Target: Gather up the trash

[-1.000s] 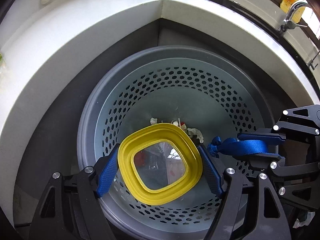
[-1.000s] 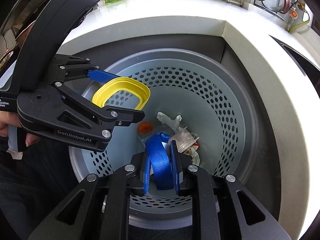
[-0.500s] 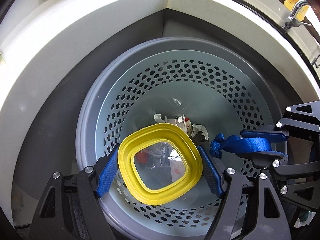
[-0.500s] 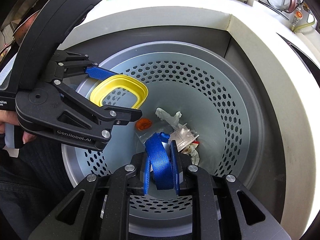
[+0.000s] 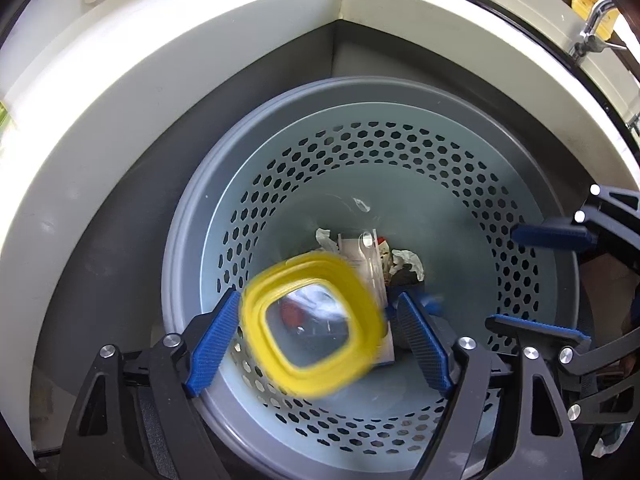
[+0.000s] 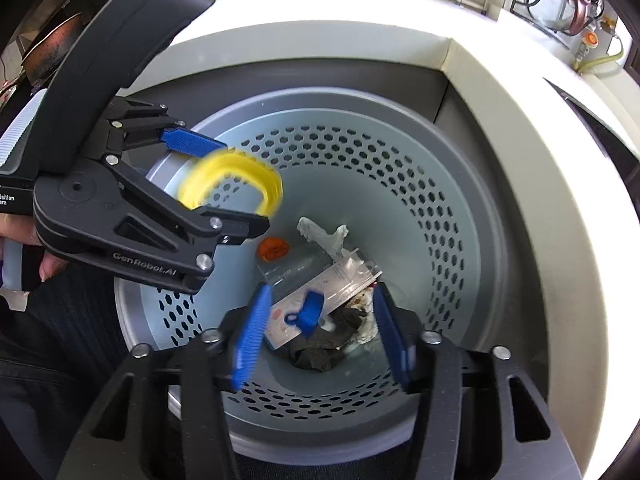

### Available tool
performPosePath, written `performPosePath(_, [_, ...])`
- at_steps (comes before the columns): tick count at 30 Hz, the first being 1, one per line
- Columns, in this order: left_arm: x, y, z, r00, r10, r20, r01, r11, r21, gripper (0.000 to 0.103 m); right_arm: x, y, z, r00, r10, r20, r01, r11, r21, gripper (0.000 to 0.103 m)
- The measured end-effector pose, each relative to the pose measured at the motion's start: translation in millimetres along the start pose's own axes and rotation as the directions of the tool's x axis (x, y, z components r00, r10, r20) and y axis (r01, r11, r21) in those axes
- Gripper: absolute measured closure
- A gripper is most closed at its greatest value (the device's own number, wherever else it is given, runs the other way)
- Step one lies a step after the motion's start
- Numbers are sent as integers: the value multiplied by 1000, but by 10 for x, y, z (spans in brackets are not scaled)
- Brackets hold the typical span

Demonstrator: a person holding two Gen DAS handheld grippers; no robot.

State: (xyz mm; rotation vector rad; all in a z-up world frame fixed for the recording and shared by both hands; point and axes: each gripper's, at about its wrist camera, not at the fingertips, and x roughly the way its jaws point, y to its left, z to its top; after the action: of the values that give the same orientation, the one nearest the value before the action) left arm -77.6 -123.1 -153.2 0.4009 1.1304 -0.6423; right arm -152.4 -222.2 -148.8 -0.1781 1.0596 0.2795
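Yellow rounded-square plastic lid [image 5: 314, 322] with clear centre: blurred, between the 2 spread pads of the left gripper [image 5: 320, 340], apart from both, above the perforated pale grey plastic bin [image 5: 460, 152]. Jaws just opened wider. Blue fabric strap [image 6: 310, 312]: loose between the 2 parted pads of the right gripper [image 6: 318, 340], whose jaws just opened, over bin litter. Right view alone shows an orange scrap [image 6: 273, 249] and dark cloth [image 6: 320, 350].
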Motion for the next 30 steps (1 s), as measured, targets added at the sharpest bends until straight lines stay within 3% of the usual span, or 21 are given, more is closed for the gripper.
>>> performPosePath(3, [-46,-18,-1,1000,-3,11,3,1000,5,16,-65,-9,-10,1000,-5,7,5,1000,1,46])
performPosePath(14, [-363,6,16,998,-5,69,6,1000,-13,11,-229,-71,-44,999,7,32,-8,999,33,37])
performPosePath(21, [-650,85,31,993,11,118,-4,998,-58,7,-331,-74,-31,997,24,70,-29,998,64,20])
performPosePath(30, [-976,149,49,983,18,181,-3,996,-85,7,-442,-118,-2,992,15,122,-27,995,97,9])
